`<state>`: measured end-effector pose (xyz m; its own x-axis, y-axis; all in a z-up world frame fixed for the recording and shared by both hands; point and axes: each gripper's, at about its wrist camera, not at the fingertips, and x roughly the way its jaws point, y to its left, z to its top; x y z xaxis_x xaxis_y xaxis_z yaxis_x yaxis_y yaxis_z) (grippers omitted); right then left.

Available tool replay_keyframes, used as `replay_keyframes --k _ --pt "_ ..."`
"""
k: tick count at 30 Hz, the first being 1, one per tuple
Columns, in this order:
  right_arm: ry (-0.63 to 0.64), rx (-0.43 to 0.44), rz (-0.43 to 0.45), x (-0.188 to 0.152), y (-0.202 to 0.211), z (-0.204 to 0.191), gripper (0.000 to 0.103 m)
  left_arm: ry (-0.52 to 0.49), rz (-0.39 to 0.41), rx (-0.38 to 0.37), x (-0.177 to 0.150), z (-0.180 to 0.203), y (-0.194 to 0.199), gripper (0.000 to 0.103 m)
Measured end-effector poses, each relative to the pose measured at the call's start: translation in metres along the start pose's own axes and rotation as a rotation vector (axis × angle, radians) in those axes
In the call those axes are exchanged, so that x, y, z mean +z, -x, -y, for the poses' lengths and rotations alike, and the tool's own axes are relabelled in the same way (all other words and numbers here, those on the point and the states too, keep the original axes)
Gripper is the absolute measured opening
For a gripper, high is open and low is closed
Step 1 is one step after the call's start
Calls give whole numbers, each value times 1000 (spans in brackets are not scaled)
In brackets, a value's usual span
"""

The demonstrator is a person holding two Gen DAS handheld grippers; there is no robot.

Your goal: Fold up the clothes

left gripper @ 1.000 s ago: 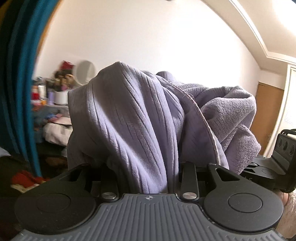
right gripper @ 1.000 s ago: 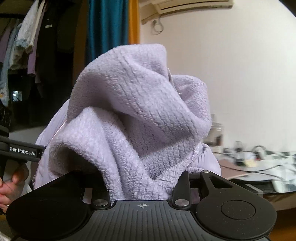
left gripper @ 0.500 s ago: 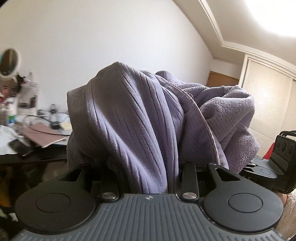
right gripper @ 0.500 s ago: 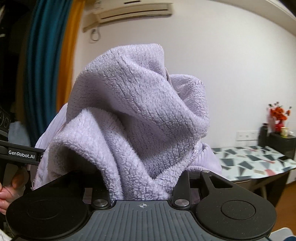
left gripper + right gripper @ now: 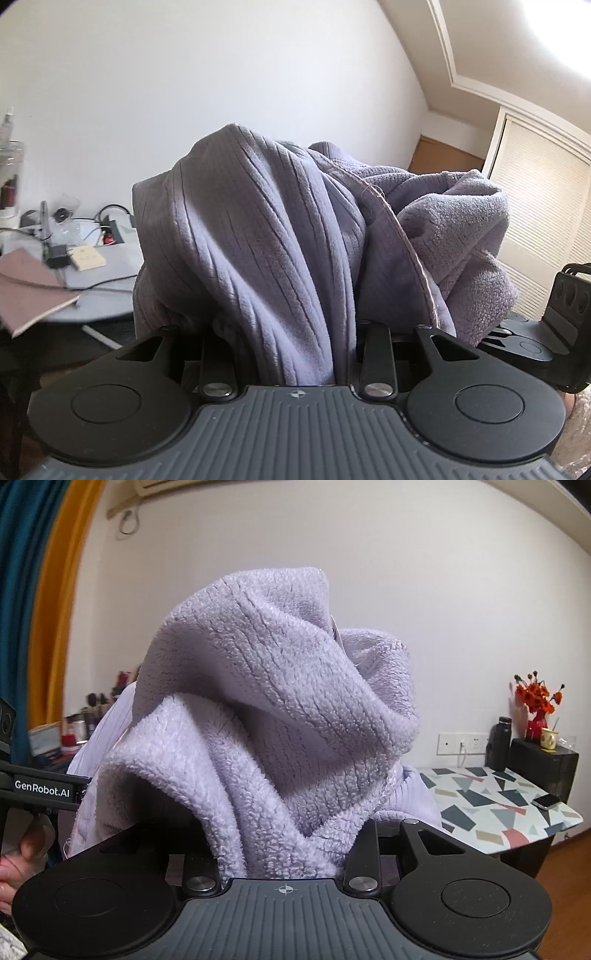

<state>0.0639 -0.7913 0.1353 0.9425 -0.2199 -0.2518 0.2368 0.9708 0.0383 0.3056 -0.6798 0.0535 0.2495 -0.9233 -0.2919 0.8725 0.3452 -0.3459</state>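
Both views have swung across the room since a second ago: curtains give way to bare wall, a cluttered desk (image 5: 74,258) and a patterned table (image 5: 498,805). Left gripper (image 5: 295,332) and right gripper (image 5: 284,834) each clamp bunched lilac fleece (image 5: 266,236) (image 5: 280,709), held up in the air between them.
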Motion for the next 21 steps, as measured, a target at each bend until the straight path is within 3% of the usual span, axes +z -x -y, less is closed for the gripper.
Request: replay_keyframes --k 10,21 --pt "-37 9 2 14 -125 143 33 -15 -22 36 44 -3 -139 36" --pt "33 148 -20 40 -229 332 33 67 41 174 74 47 -296 36"
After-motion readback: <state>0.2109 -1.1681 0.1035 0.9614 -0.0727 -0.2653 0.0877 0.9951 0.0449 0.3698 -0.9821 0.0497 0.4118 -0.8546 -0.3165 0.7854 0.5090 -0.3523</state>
